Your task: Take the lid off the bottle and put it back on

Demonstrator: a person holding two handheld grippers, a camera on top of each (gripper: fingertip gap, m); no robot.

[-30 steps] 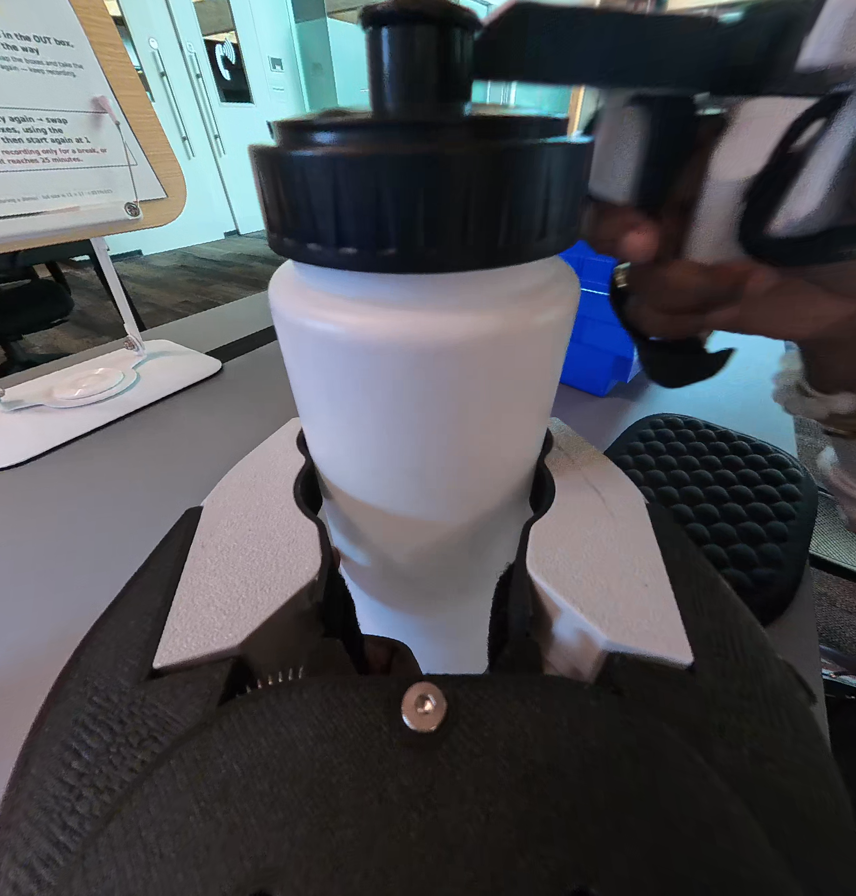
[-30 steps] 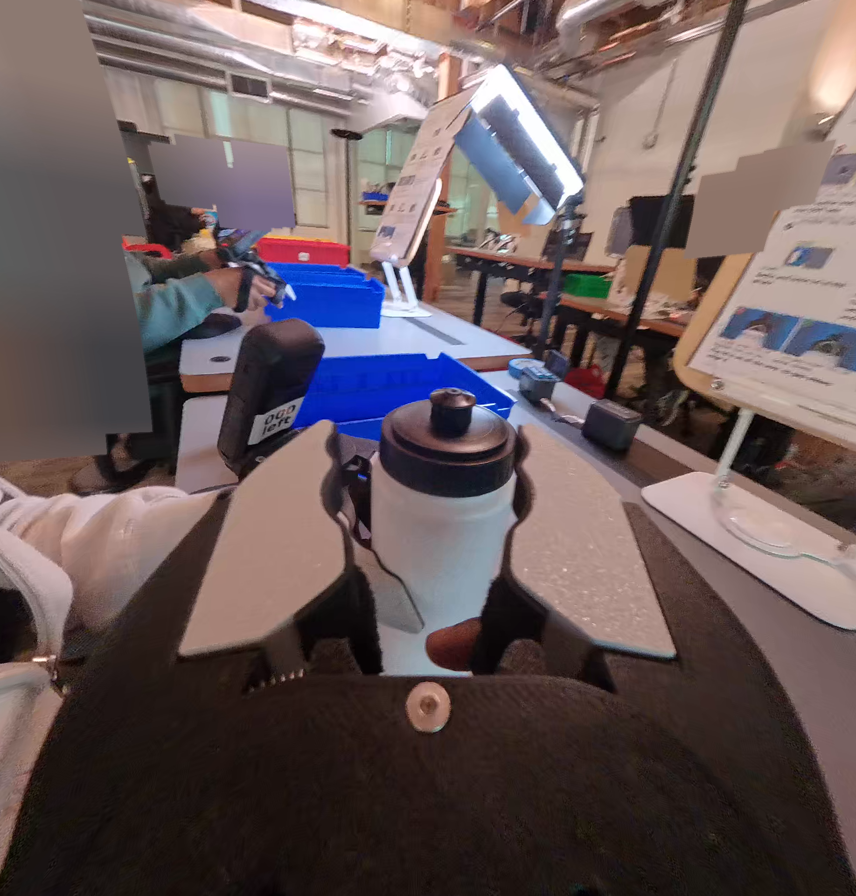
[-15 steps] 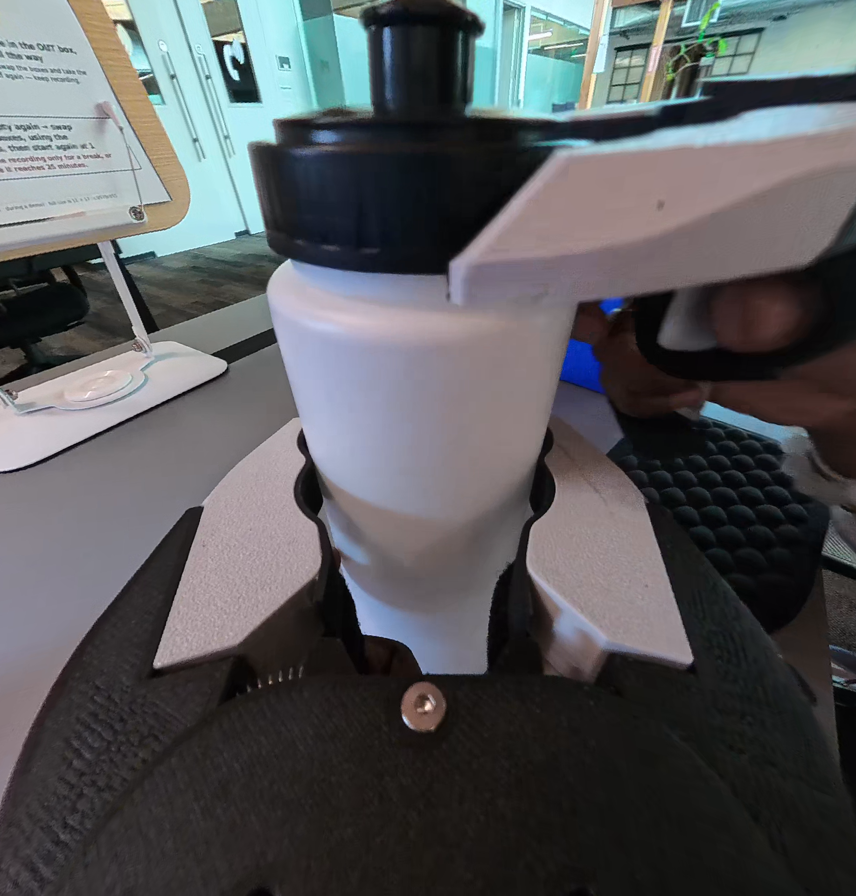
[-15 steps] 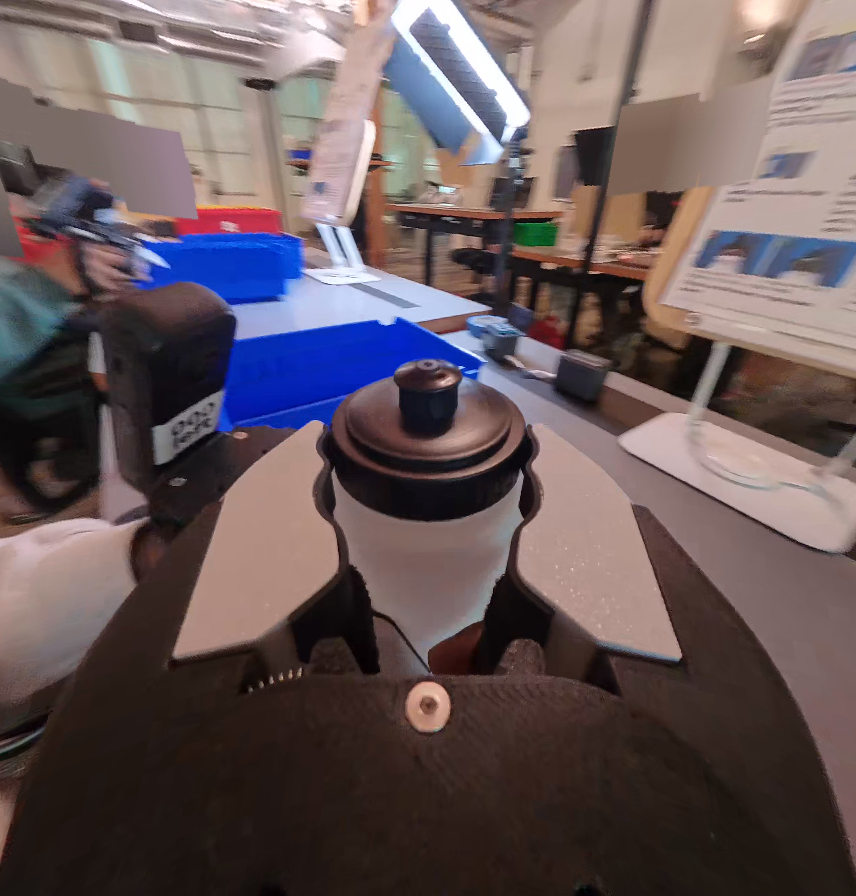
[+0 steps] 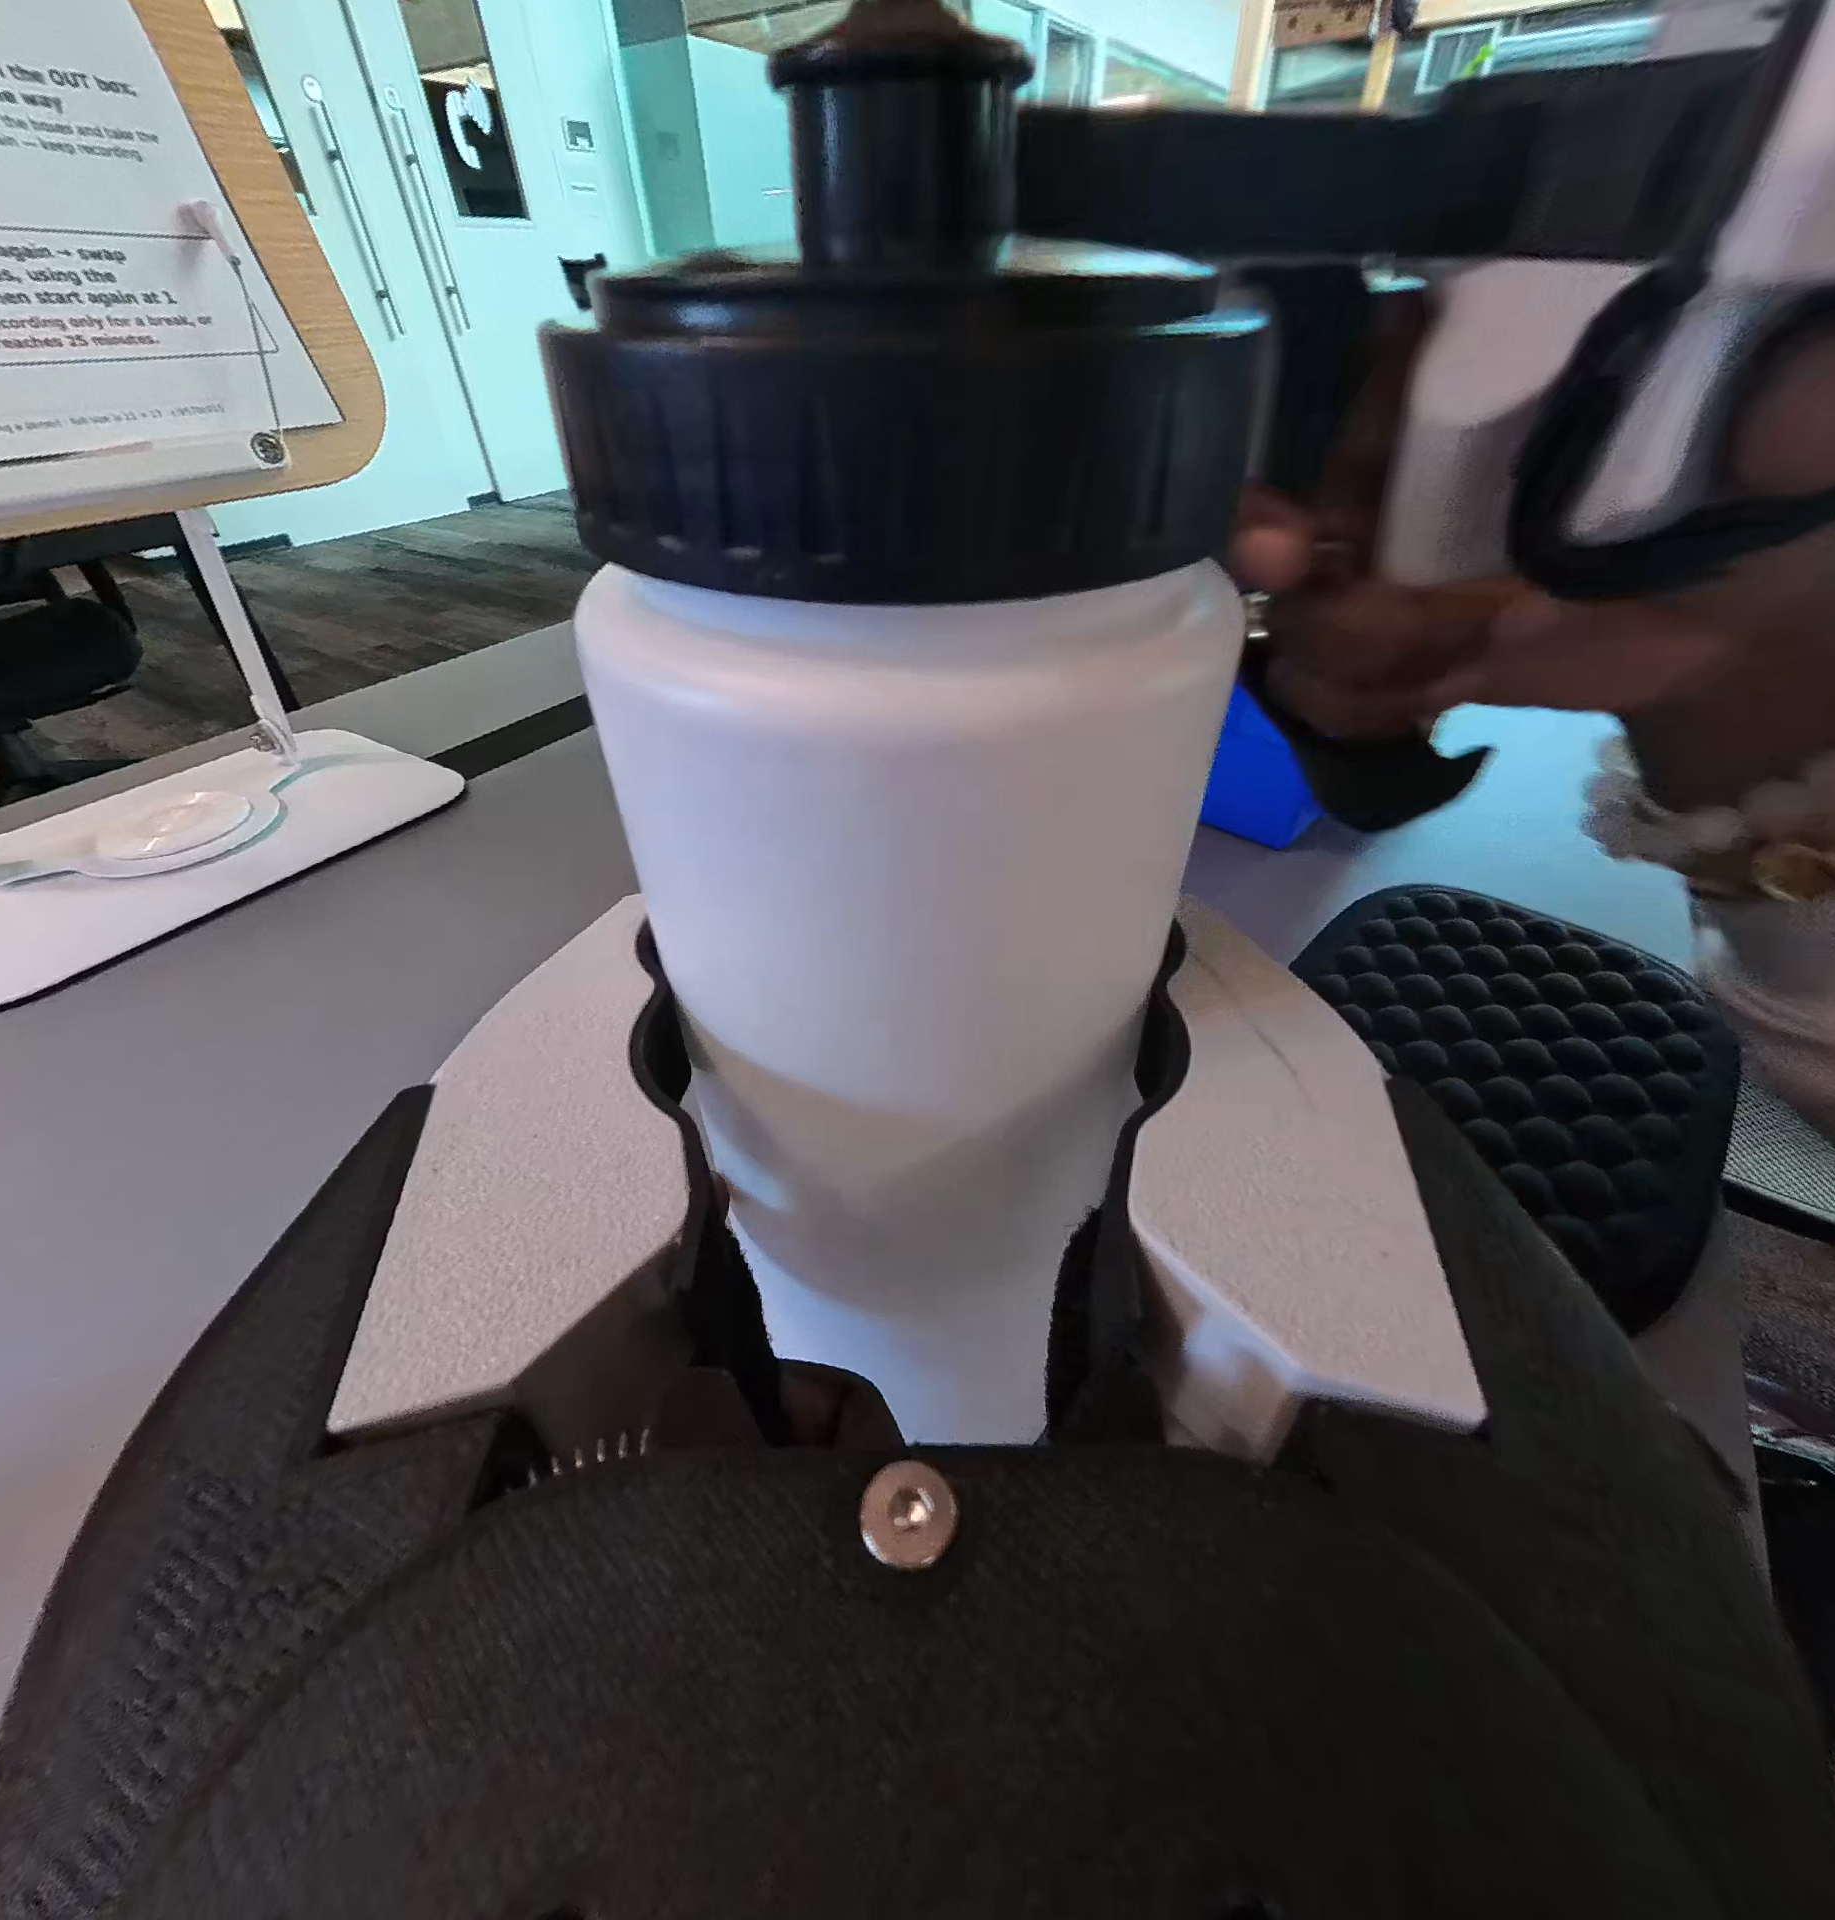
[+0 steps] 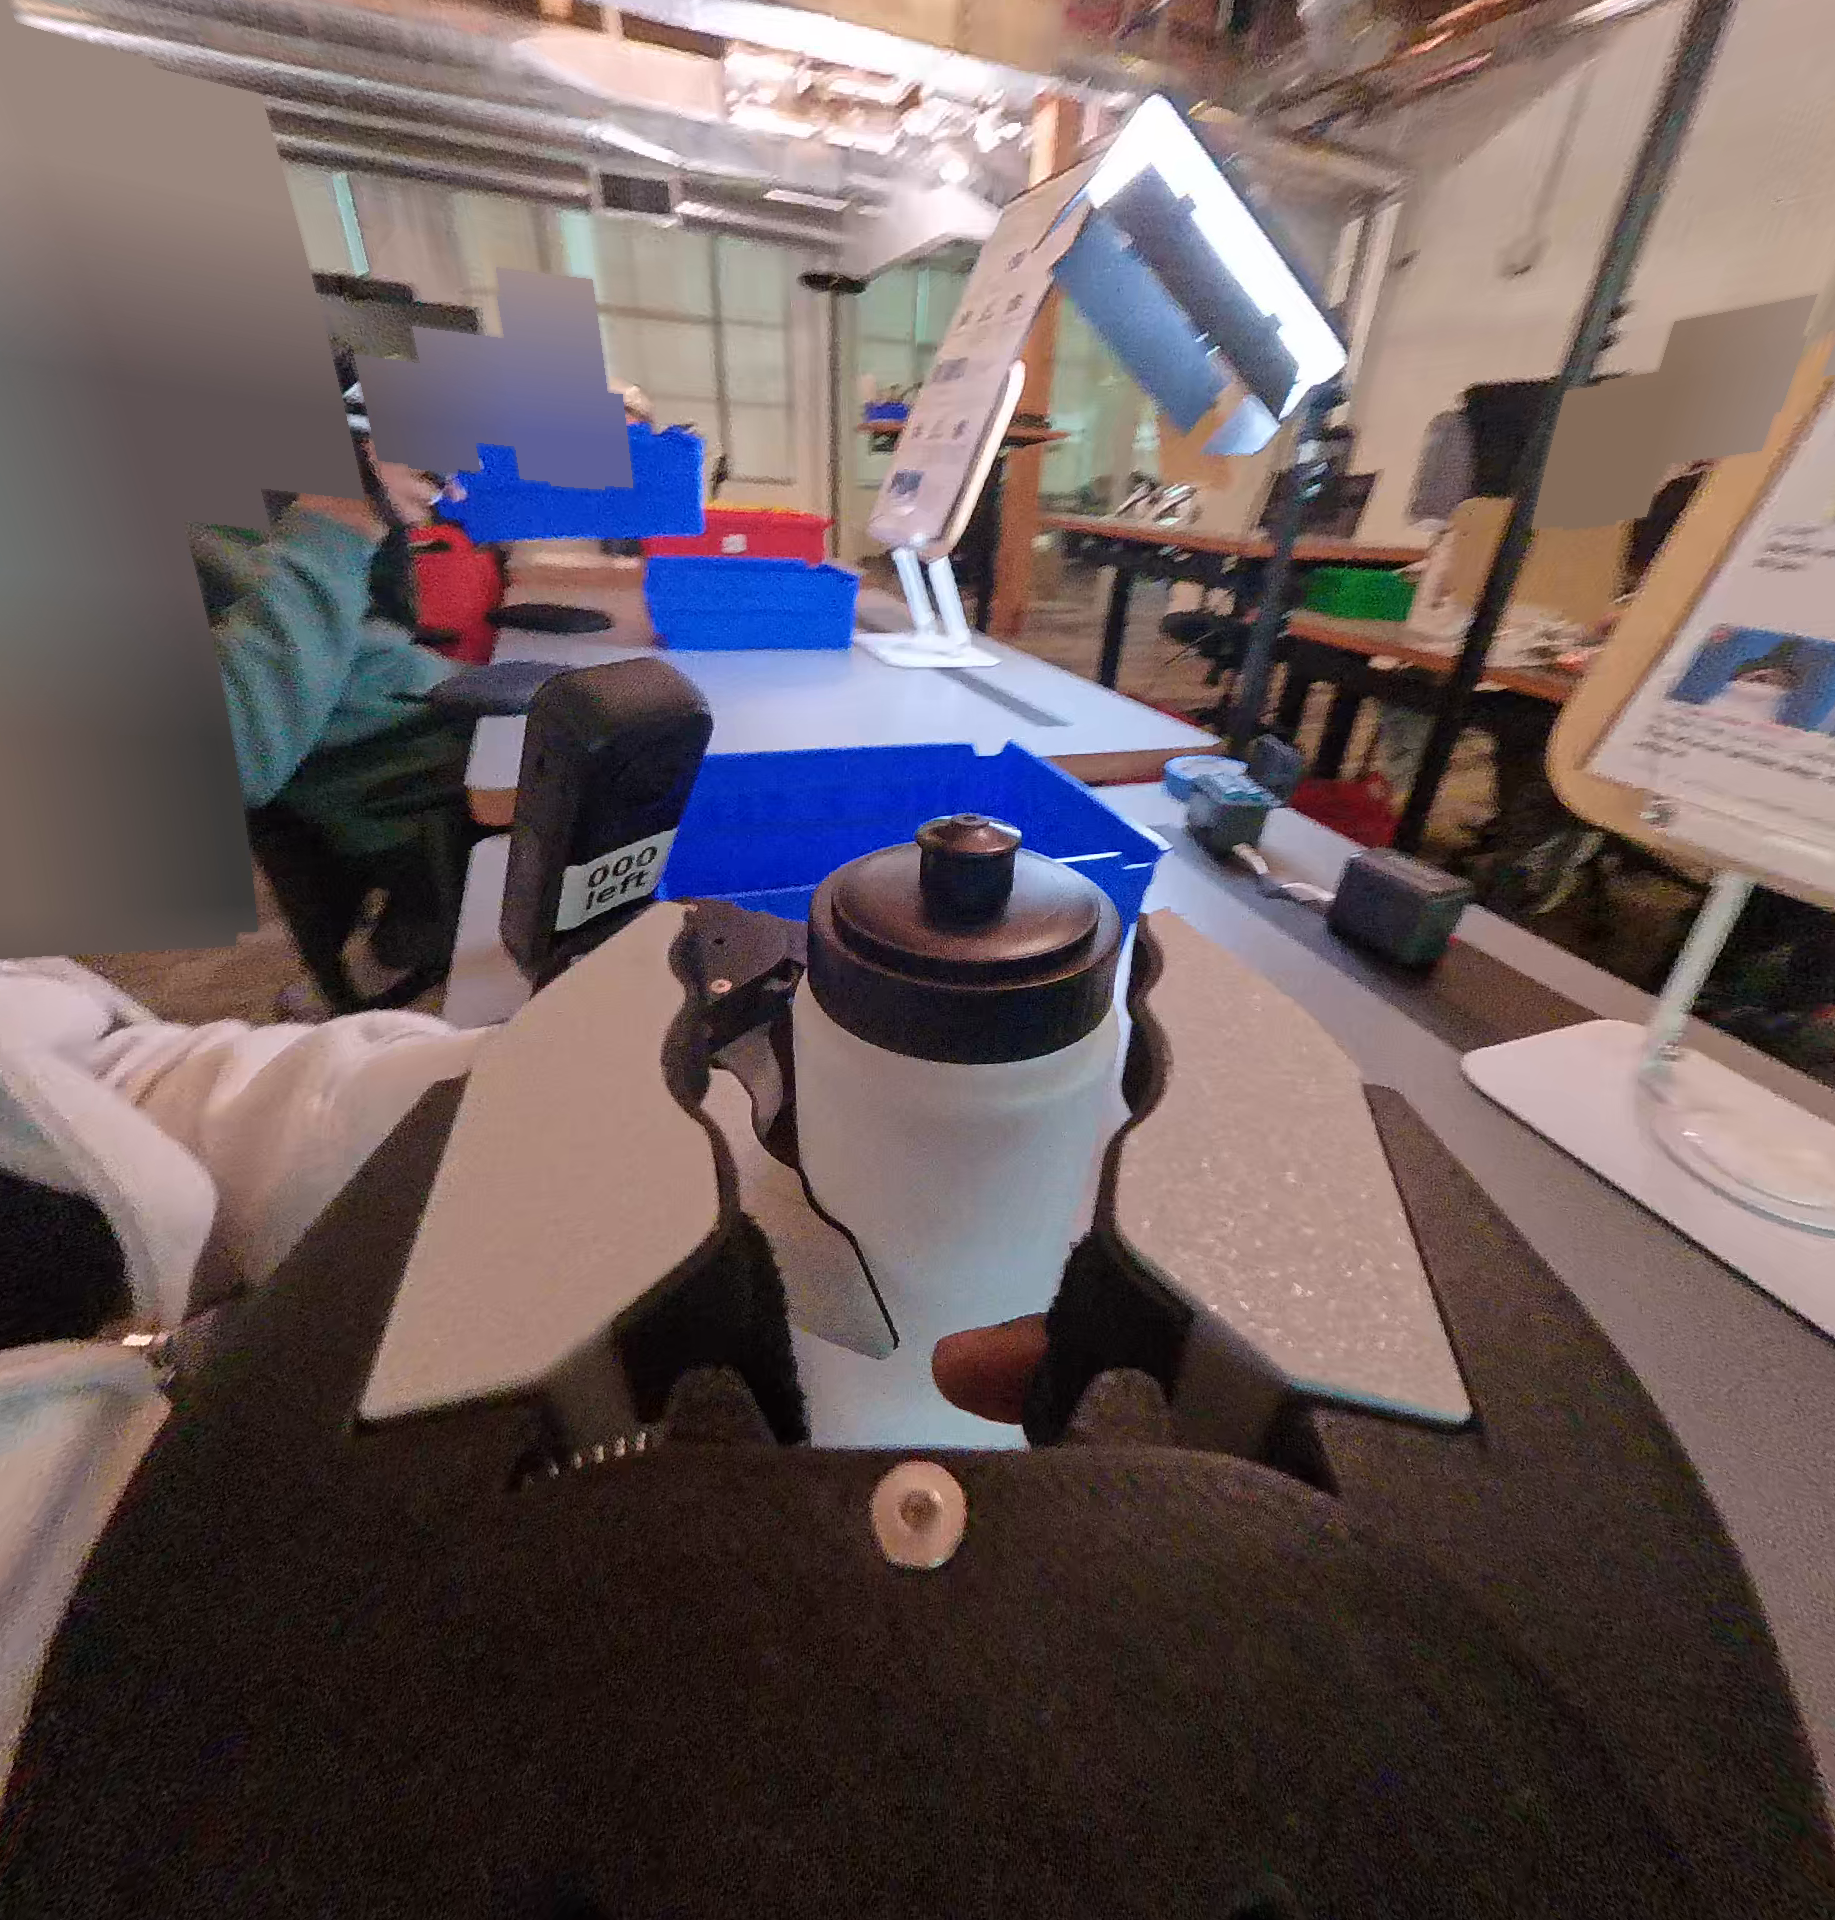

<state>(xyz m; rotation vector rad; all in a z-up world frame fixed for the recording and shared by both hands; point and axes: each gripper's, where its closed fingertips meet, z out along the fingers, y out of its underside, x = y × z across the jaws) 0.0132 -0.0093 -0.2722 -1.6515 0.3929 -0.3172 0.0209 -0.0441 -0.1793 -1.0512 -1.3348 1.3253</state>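
My left gripper (image 5: 908, 1049) is clenched on the white bottle (image 5: 908, 862), pads on its narrow waist, bottle upright over the grey table (image 5: 165, 1122). Black lid (image 5: 897, 436) is on the bottle, spout on top. Can't tell what's inside; the wall is opaque.

My right gripper (image 6: 918, 1029) is spread wide, grasping nothing. From its camera the bottle (image 6: 949, 1153) sits between the fingers with a gap on both sides, lid (image 6: 963, 961) at 12 o'clock of centre. In the left view that gripper is blurred, at 2 o'clock from the lid.

Blue bin (image 6: 892, 821) behind the bottle at 12 o'clock, contents hidden. More blue and red bins on the far table at 11 o'clock, contents not visible.

Writing: a white sticker on the left gripper's black body at 10 o'clock, printed sheets on a sign stand (image 6: 1744, 707) at 3 o'clock, and another stand (image 5: 113, 260) at 10 o'clock in the left view.
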